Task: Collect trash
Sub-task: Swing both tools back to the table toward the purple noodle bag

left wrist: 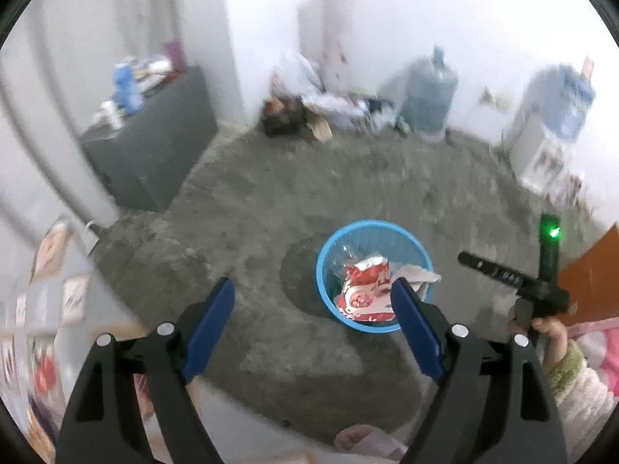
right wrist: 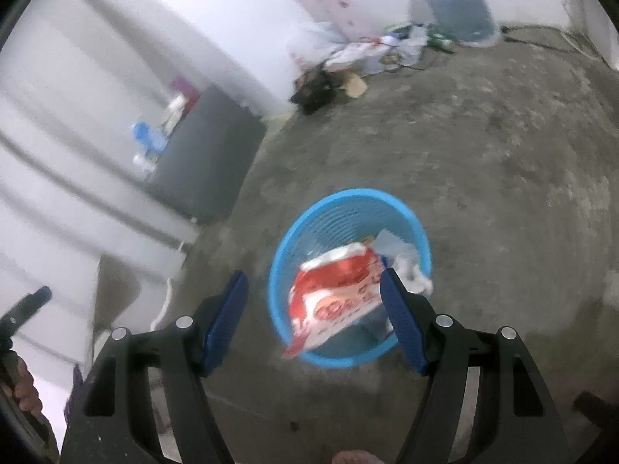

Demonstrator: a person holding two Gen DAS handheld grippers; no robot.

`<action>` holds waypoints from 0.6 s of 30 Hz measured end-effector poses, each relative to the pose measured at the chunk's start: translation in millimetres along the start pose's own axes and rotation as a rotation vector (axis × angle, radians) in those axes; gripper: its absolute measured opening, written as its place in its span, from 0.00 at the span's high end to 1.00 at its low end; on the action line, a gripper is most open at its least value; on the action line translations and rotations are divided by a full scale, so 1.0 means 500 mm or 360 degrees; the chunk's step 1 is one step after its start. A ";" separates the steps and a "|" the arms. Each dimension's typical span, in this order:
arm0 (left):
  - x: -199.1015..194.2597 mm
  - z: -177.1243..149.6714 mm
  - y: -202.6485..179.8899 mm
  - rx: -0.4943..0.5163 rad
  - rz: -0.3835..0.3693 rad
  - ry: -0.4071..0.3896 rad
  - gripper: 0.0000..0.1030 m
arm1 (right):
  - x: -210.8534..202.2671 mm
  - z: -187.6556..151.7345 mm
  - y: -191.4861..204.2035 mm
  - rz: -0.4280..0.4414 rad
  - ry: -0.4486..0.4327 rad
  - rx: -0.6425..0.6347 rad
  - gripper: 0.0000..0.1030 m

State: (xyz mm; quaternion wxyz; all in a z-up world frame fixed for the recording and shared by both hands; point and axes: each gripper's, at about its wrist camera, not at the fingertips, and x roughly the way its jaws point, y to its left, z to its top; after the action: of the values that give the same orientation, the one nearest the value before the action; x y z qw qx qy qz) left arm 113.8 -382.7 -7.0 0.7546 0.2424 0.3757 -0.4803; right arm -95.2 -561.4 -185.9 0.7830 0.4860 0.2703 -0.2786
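Observation:
A blue plastic basket (left wrist: 371, 225) (right wrist: 348, 193) stands on the bare concrete floor. In it lies a red and white snack bag (left wrist: 363, 290) (right wrist: 336, 294), tilted, its lower end over the near rim in the right wrist view. Crumpled white paper (left wrist: 418, 274) (right wrist: 414, 270) rests at the basket's right rim. My left gripper (left wrist: 313, 284) is open and holds nothing, above and on the near side of the basket. My right gripper (right wrist: 314, 272) hangs open over the basket, with the bag below it and free of the pads. A hand (left wrist: 549, 328) holds the right gripper's body.
A dark grey cabinet (left wrist: 154, 147) (right wrist: 209, 154) with bottles on top stands at the left wall. A large water jug (left wrist: 429, 92) (right wrist: 452, 0) and a pile of bags and boxes (left wrist: 309, 108) line the far wall. A white dispenser (left wrist: 549, 127) stands at the right.

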 end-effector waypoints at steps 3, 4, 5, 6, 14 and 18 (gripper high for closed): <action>-0.105 -0.082 0.050 -0.0119 0.0044 -0.0133 0.18 | -0.020 -0.012 0.052 0.0016 0.0052 -0.0132 0.35; -0.125 -0.103 0.064 -0.0147 0.0067 -0.0153 0.18 | -0.028 -0.015 0.075 0.0041 0.0062 -0.0176 0.35; -0.153 -0.135 0.085 -0.0193 0.0109 -0.0176 0.18 | -0.031 -0.019 0.091 0.0058 0.0063 -0.0209 0.35; -0.171 -0.157 0.101 -0.0223 0.0133 -0.0186 0.18 | -0.038 -0.021 0.113 0.0076 0.0063 -0.0249 0.35; -0.393 -0.398 0.263 -0.0572 0.0556 -0.0303 0.18 | -0.064 -0.061 0.318 0.0294 0.0116 -0.0535 0.35; -0.501 -0.489 0.324 -0.0658 0.0871 -0.0409 0.18 | -0.061 -0.110 0.448 0.0405 0.0171 -0.0745 0.35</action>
State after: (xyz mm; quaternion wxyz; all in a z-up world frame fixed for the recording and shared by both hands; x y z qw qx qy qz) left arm 114.8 -0.6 47.5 0.9293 0.1140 0.2883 -0.2009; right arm 31.9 -422.7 -48.8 0.8873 0.3360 0.3053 -0.0816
